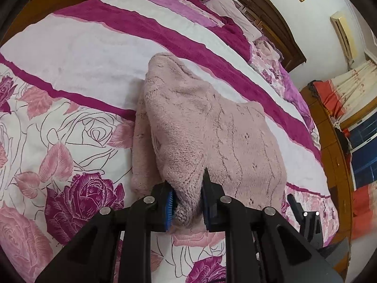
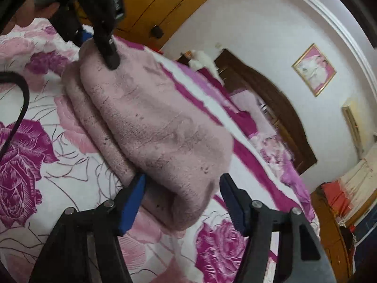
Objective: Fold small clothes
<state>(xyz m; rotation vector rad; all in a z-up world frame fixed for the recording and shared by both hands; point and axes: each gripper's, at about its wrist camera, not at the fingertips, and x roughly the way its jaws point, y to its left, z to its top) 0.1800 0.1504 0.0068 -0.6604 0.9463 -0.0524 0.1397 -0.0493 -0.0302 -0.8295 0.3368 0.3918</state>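
A pale pink knitted garment [image 1: 207, 127] lies folded over on the floral bedspread [image 1: 59, 129]. My left gripper [image 1: 187, 200] is shut on the garment's near corner, the knit pinched between its blue pads. In the right wrist view the garment [image 2: 160, 127] lies folded in layers, and my right gripper [image 2: 182, 186] is open, its fingers either side of the near end of the folded garment. The left gripper [image 2: 103, 47] shows at the top left there, holding the far corner.
The bed has a dark wooden headboard [image 2: 278, 108] by a white wall with a framed picture [image 2: 314, 69]. Wooden wardrobe [image 2: 169, 2] behind. A pillow [image 1: 233, 11] lies at the bed's head. Curtains and red fabric [image 1: 339, 99] are at the right.
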